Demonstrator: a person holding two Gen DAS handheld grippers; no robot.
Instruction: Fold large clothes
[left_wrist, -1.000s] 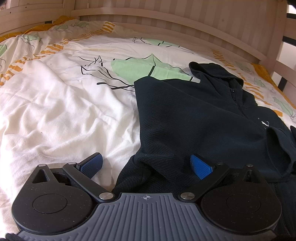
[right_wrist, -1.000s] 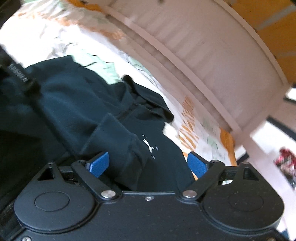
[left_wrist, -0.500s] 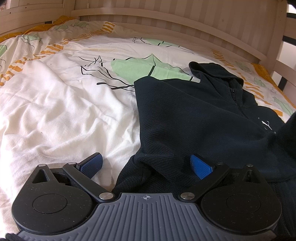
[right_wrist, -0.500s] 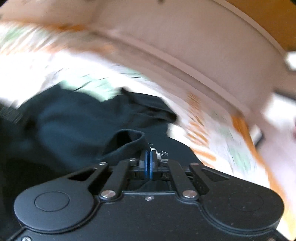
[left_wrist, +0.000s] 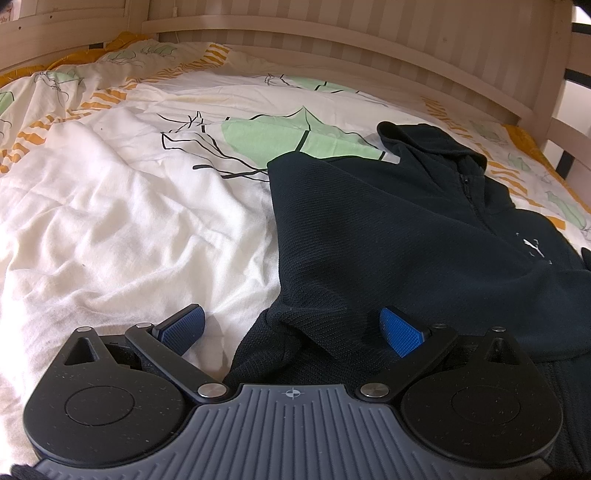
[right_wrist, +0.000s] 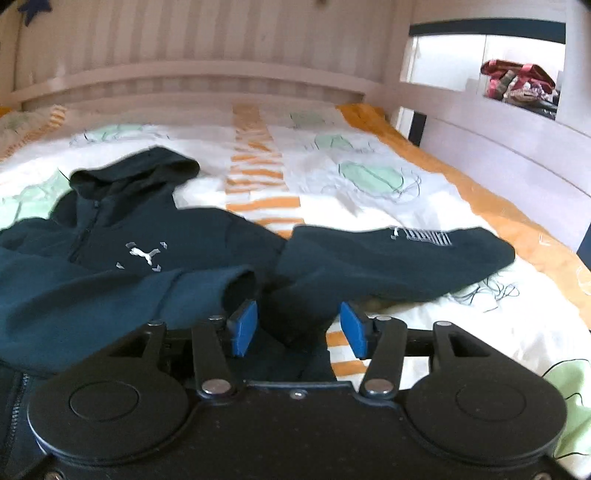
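A dark navy zip hoodie (left_wrist: 388, 229) lies on the bed, hood toward the headboard, one sleeve folded across its chest. It also shows in the right wrist view (right_wrist: 110, 258), with a white logo on the chest. Its other sleeve (right_wrist: 399, 254) stretches to the right over the duvet. My left gripper (left_wrist: 291, 328) is open, low over the hoodie's left edge, with a fold of fabric between the fingers. My right gripper (right_wrist: 299, 328) is open, with the folded sleeve's cuff (right_wrist: 236, 288) just beyond its left finger.
A white duvet (left_wrist: 129, 221) with green leaf and orange stripe prints covers the bed. A slatted wooden headboard (left_wrist: 332, 48) runs along the back. A wooden side rail (right_wrist: 498, 140) stands at the right, with a heap of coloured items (right_wrist: 517, 81) beyond it.
My right gripper shut on the sleeve cuff half a second ago, swung to the right, and now stands open with the cuff lying on the hoodie. The left gripper has not moved.
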